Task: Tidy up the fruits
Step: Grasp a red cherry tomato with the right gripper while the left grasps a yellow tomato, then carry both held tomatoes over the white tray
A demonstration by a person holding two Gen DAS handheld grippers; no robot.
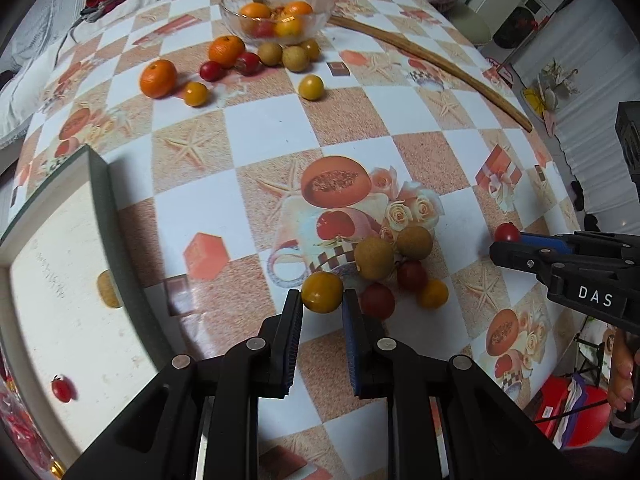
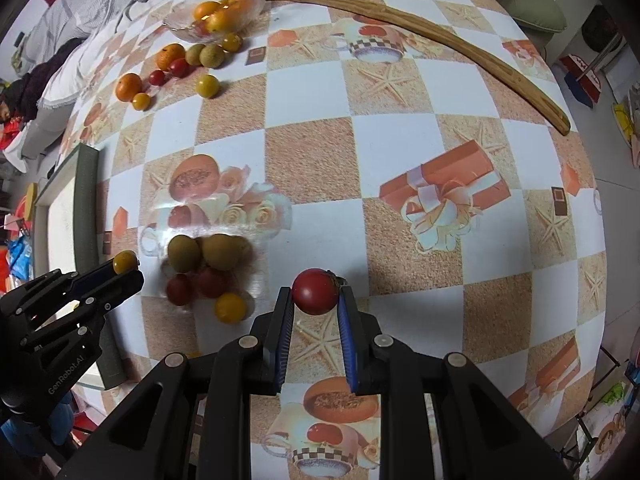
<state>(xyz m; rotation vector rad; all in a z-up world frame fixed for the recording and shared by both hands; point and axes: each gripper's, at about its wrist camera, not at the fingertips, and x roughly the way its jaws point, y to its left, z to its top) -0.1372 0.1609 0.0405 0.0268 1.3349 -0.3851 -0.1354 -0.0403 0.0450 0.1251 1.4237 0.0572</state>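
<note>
From the left wrist view, your left gripper (image 1: 322, 300) has its jaws closed on a yellow tomato (image 1: 322, 292), pinched only at the fingertips and apparently lifted clear of the table (image 1: 280, 128). Just beyond it sits a loose cluster of fruit (image 1: 400, 268), and at the table's left edge stands a white tray (image 1: 60, 280) with one small red tomato (image 1: 62, 389) in it. Toward the far edge you have a glass bowl (image 1: 276, 12) of oranges with more fruit scattered just in front.

With so shallow a hold, the round tomato could squirt out if you swing quickly toward the tray, then roll off the table; squeeze harder and you may split it.

From the right wrist view, your right gripper (image 2: 314, 296) grips a red tomato (image 2: 315, 291) the same way, at the very tips, above the near part of the table. Your left gripper shows at the left edge with its yellow fruit. If both head for the tray together, the grippers could knock each other, or clip the cluster and send fruit rolling.
</note>
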